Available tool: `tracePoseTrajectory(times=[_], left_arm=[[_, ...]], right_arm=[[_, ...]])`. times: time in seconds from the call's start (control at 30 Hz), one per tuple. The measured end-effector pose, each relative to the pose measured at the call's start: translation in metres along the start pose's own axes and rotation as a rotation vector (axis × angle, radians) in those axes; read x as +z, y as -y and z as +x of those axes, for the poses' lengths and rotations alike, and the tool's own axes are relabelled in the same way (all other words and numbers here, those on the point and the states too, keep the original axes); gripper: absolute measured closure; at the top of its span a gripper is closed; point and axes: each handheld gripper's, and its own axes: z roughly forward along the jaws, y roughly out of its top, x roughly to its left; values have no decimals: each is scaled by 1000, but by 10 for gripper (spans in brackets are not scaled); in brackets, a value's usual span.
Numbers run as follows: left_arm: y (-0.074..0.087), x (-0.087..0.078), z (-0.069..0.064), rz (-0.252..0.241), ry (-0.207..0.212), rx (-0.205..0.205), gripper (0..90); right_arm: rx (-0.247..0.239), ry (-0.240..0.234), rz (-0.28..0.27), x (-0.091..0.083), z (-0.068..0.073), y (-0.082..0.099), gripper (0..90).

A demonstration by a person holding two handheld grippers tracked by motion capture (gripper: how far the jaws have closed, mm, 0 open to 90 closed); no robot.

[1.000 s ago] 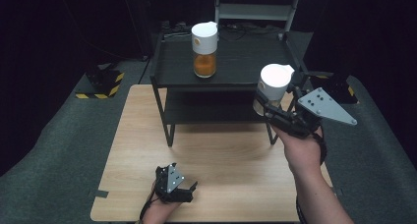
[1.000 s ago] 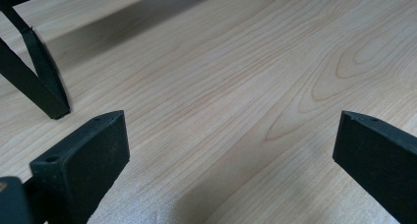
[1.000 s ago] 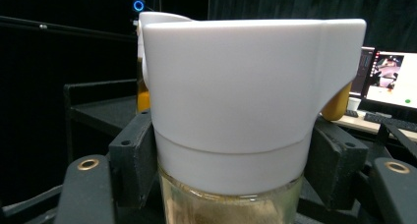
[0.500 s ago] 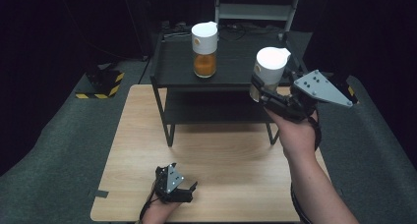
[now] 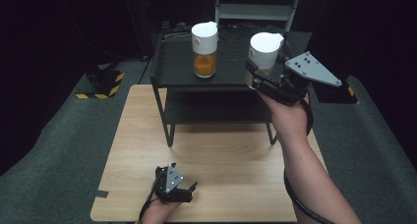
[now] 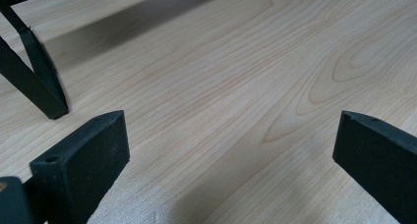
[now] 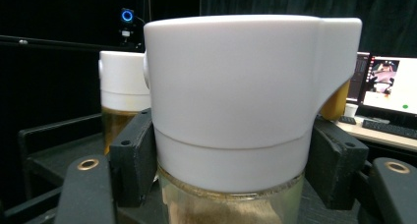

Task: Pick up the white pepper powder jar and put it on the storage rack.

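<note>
Meanwhile, right claw [image 5: 256, 77] has carried jar [image 5: 262, 51] over shelf [image 5: 231, 67].

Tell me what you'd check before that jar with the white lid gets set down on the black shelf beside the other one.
1. Grip: the right claw is clamped on the held jar, pads just below its white lid. Ok.
2. Jar upright: it stands straight, lid on top. Ok.
3. Landing spot: the top of the black shelf is bare to the right of the orange-filled jar. Ok.
4. Gap between the jars: they are apart in the high view. Ok.
5. Height of the jar's bottom over the shelf edge: cannot tell.
6. Left claw: open, low over the wooden table, out of the way. Ok.
</note>
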Motion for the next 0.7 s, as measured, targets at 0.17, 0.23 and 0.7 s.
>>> tracePoseTrajectory(times=[0.17,0.23,0.7], left_arm=[[0,0,0,-2,1,4,7],[0,0,0,-2,3,4,7],[1,-1,2,-6,8,-6,7]], right_arm=[[22,13,4,12,-4,1,300],[41,17,3,17,-7,2,300],[46,29,21,40,-8,5,300]])
